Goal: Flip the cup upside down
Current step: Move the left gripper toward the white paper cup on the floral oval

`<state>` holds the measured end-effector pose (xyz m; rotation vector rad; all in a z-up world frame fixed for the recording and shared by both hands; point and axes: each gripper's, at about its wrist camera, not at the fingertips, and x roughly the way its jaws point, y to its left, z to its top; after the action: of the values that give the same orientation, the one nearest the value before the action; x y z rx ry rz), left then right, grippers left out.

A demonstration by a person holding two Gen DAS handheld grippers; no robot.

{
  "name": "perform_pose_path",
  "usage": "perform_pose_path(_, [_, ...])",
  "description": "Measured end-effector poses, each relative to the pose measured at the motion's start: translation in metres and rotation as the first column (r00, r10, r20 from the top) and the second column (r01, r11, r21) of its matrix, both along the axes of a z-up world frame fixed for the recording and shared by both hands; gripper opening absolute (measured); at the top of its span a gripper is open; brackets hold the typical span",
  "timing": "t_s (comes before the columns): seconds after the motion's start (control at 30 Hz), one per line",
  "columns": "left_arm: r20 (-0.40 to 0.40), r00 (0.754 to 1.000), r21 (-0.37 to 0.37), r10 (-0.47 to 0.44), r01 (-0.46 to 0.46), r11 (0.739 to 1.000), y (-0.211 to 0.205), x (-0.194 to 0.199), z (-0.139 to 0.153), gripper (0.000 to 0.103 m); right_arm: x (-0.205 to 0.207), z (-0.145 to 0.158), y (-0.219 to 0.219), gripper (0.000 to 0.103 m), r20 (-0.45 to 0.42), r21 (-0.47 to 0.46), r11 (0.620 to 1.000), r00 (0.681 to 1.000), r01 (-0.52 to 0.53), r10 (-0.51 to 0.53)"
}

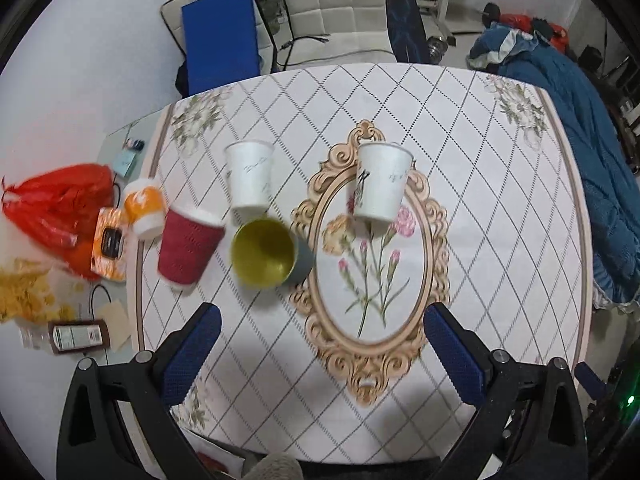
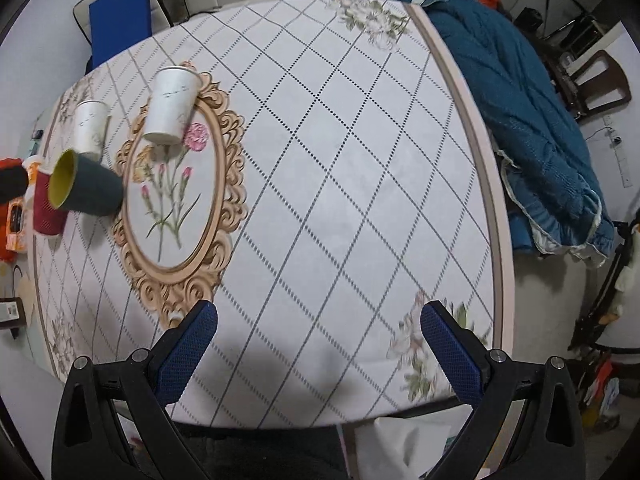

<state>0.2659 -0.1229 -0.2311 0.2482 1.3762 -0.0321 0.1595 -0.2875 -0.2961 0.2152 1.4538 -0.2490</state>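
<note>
A dark grey cup with a yellow-green inside stands upright on the table, mouth up; it also shows in the right wrist view. Two white paper cups stand upside down behind it, also seen in the right wrist view. A red ribbed cup and an orange-white cup stand upside down to its left. My left gripper is open and empty, above the table, short of the grey cup. My right gripper is open and empty, far right of the cups.
The table wears a diamond-pattern cloth with an oval flower frame. A red bag, snack packs and a brown bottle lie past its left edge. A blue blanket lies along its right edge. Chairs stand behind.
</note>
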Motion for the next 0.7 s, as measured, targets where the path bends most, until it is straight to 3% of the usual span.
perform_pose_path(0.3, [-0.132, 0.991, 0.064, -0.005, 0.014, 0.998, -0.038, 0.077, -0.054, 0.103, 0.065, -0.059, -0.029, 0.103, -0.103, 0.020, 0.999, 0.994, -0.033, 0.035])
perform_pose_path(0.5, [-0.224, 0.974, 0.122, -0.010, 0.038, 0.992, -0.053, 0.114, -0.096, 0.103, 0.092, -0.081, -0.042, 0.103, -0.149, -0.032, 0.997, 0.987, -0.066, 0.061])
perform_pose_path(0.7, [-0.279, 0.960, 0.119, -0.009, 0.044, 0.992, -0.063, 0.138, -0.123, 0.103, 0.112, -0.093, -0.052, 0.103, -0.178, -0.049, 0.995, 0.981, -0.089, 0.079])
